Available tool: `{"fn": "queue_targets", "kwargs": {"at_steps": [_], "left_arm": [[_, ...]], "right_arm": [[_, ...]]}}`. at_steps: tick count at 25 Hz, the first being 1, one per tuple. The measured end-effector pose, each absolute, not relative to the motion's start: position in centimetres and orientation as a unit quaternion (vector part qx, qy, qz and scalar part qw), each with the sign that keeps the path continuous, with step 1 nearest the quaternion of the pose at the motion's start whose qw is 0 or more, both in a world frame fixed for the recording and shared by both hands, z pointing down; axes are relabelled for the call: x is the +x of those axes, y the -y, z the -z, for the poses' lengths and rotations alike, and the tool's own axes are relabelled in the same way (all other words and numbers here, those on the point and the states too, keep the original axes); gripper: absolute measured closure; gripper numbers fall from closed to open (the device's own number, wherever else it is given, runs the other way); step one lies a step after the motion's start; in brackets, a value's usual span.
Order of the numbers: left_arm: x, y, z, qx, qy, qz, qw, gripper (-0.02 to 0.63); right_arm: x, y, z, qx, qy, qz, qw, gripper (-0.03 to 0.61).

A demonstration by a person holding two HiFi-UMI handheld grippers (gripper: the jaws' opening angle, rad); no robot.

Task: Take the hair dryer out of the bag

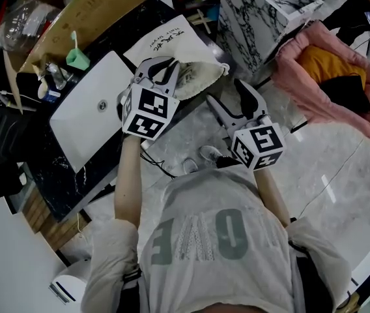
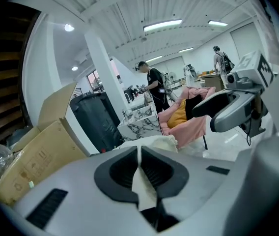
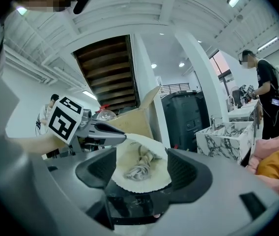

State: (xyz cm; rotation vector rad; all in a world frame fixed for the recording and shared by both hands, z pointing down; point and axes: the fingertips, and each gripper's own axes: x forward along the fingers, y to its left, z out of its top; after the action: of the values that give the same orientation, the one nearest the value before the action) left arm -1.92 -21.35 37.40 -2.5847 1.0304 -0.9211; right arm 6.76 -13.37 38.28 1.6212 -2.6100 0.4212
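A cream cloth bag [image 1: 201,77] lies on the dark table's corner with its mouth toward me. My left gripper [image 1: 165,67] is shut on the bag's rim, and a strip of cream cloth [image 2: 144,186] is pinched between its pads. My right gripper [image 1: 227,100] stands open just in front of the bag's mouth [image 3: 139,181], apart from it. Inside the mouth lies a grey bundled thing [image 3: 139,167], perhaps a cord. The hair dryer's body cannot be made out. In the right gripper view, the left gripper [image 3: 107,132] holds the rim's top left.
A white tray [image 1: 90,106] and a printed white paper bag [image 1: 165,41] lie on the dark table. Behind stand a cardboard box [image 1: 81,18] and a marble-patterned box [image 1: 263,12]. A pink seat [image 1: 331,70] with an orange cushion is at the right. People stand far off.
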Motion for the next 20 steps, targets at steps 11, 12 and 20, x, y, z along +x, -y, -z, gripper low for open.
{"fn": "queue_targets", "kwargs": {"at_steps": [11,12,20], "left_arm": [[-2.1,21.7,-37.0,-0.877,-0.353,0.309,0.104,0.568],[-2.1,21.7,-36.9,-0.876,-0.355,0.310,0.104,0.569],[-2.4,22.0,-36.5,-0.873,-0.361,0.309,0.106,0.571]], "right_arm": [[3.2,14.7,-39.3,0.454,0.861,-0.229,0.008,0.245],[2.6,15.2,-39.6,0.448,0.860,-0.245,0.009,0.245],[-1.0,19.3,-42.9,0.432,0.853,-0.281,0.081,0.245]]}}
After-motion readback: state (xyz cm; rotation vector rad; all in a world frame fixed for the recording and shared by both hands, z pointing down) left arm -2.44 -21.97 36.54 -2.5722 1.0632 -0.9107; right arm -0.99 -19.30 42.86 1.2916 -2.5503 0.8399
